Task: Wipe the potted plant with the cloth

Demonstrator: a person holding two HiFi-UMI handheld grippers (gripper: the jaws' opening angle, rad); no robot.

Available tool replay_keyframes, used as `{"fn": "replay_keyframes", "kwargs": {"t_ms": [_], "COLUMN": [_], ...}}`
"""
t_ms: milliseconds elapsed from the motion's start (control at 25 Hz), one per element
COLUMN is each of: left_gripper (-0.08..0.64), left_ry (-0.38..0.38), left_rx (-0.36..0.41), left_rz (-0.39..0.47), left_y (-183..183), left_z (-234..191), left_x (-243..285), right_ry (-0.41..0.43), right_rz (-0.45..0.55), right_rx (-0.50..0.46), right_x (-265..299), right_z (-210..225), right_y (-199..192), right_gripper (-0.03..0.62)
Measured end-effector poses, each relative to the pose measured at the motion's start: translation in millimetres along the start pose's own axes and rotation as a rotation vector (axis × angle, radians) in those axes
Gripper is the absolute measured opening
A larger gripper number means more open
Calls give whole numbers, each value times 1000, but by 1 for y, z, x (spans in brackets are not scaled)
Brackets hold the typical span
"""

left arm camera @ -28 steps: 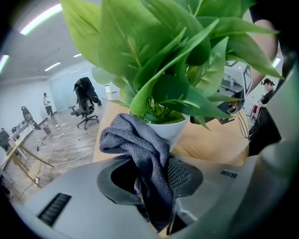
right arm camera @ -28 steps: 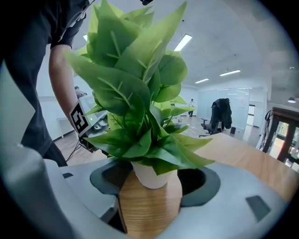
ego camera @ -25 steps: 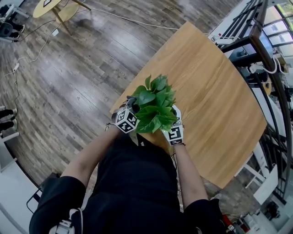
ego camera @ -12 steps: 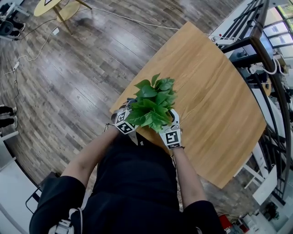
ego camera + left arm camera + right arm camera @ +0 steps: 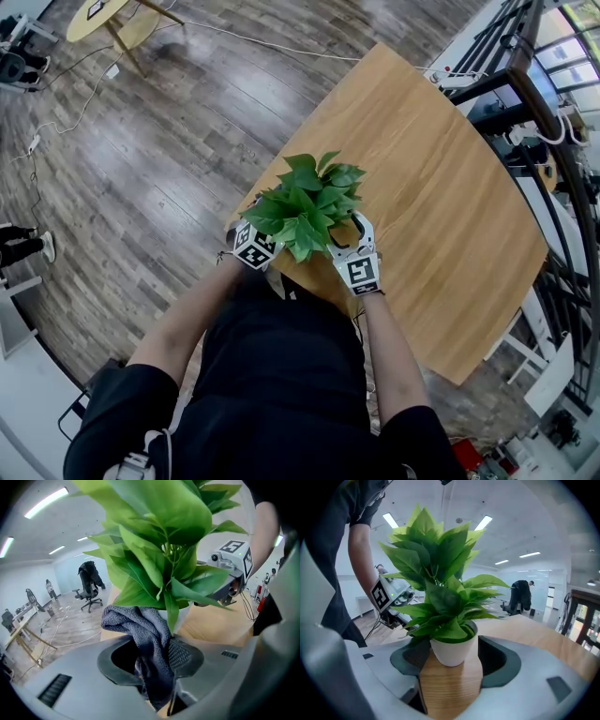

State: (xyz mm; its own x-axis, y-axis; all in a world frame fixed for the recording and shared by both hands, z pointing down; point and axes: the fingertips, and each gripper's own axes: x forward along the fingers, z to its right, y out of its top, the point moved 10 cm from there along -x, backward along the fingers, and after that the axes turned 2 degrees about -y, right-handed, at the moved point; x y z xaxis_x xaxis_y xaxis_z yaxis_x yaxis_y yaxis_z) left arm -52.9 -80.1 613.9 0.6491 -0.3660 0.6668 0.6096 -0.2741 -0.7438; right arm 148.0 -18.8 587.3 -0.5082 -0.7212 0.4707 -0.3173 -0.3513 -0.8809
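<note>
The pale wooden counter (image 5: 441, 187) carries a leafy green plant in a white pot (image 5: 450, 651) at its near corner, by the person. The right tool (image 5: 453, 662) has its jaws apart, with the pot between them. The left tool (image 5: 152, 663) is clamped on a grey knitted cloth (image 5: 140, 630), which sits just under the leaves.

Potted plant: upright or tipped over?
Upright: its white pot stands flat on the table between the right tongs, leaves rising straight up.

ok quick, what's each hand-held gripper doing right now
Left hand-held gripper: shut on the grey cloth.
Right hand-held gripper: open, jaws apart on either side of the white pot, holding nothing.
</note>
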Motion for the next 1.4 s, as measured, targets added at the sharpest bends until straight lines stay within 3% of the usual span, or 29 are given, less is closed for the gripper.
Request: {"fn": "replay_keyframes", "kwargs": {"t_ms": [120, 320, 480, 720, 880, 1040, 1200, 1400], "left_gripper": [163, 163, 163, 163, 163, 163, 163, 163], "left_ry": [20, 19, -30, -86, -72, -28, -1, -9], "left_rx": [20, 16, 4, -31, -48, -29, -29, -25], "left_rz": [-11, -12, -8, 0, -15, 1, 4, 11], "left_y": [0, 2, -6, -11, -15, -10, -8, -6], "left_z": [1, 8, 24, 41, 29, 13, 7, 8], "left_x": [3, 2, -4, -2, -1, -3, -4, -1], "right_ry": [45, 1, -19, -21, 16, 70, 23, -8], "right_rz": [-15, -4, -7, -10, -26, -12, -38, -24], "right_rx": [-80, -52, -32, -52, -93, -26, 69, 26], "right_x": [6, 9, 9, 9, 1, -9, -9, 5], "right_z": [-3, -6, -12, -11, -25, -37, -27, -10], "right_y": [6, 5, 6, 8, 7, -1, -12, -3], "right_gripper": [299, 299, 299, 299, 299, 298, 298, 299]}}
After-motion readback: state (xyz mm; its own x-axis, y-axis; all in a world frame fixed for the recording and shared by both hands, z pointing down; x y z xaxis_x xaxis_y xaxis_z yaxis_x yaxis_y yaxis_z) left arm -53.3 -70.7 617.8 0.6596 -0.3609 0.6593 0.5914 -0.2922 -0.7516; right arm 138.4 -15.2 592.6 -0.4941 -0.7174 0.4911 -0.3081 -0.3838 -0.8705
